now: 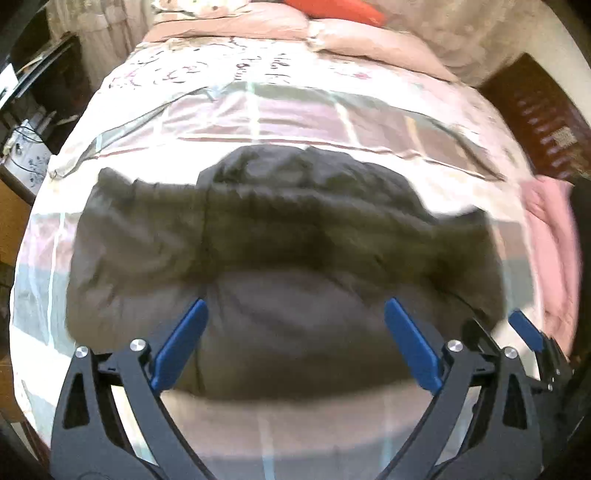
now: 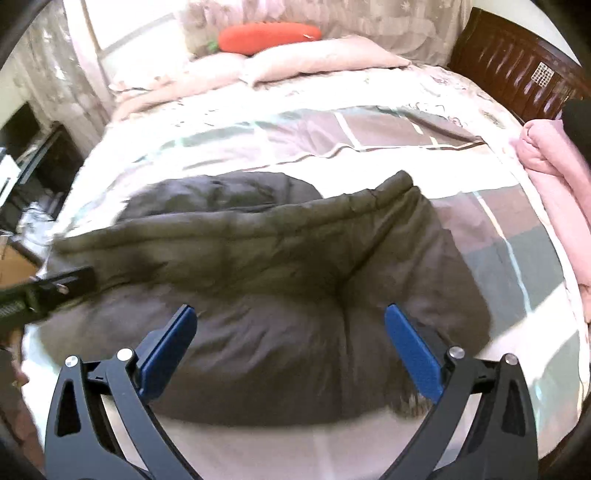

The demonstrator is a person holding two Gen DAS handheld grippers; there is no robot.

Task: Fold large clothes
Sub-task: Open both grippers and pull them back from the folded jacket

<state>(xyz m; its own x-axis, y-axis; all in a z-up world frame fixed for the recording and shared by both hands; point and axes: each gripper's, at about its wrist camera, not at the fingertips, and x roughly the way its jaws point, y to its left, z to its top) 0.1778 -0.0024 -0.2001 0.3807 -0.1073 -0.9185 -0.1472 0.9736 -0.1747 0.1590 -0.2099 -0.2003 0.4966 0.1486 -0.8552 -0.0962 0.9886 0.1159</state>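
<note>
Your left gripper hangs above the bed with its blue fingers spread wide and nothing between them; it holds nothing. Your right gripper stands the same way, jaws wide apart and empty, pointing down at the same spot. Below both lies the dark puffy jacket, spread across the near half of the bed on the checked bedsheet. In the right wrist view the jacket shows a padded fold running left to right across its far part, with a rounded dark bulge behind it that looks like a hood, though blur keeps that unsure. At the right edge of the left wrist view you can see one blue finger of the right gripper, just beside the jacket's right end. To the right of the jacket a pink blanket is bunched at the bed's edge, apart from it. At the far end of the bed sit pale pillows and, behind them, a red cushion. A dark wooden headboard stands at the far right.
</note>
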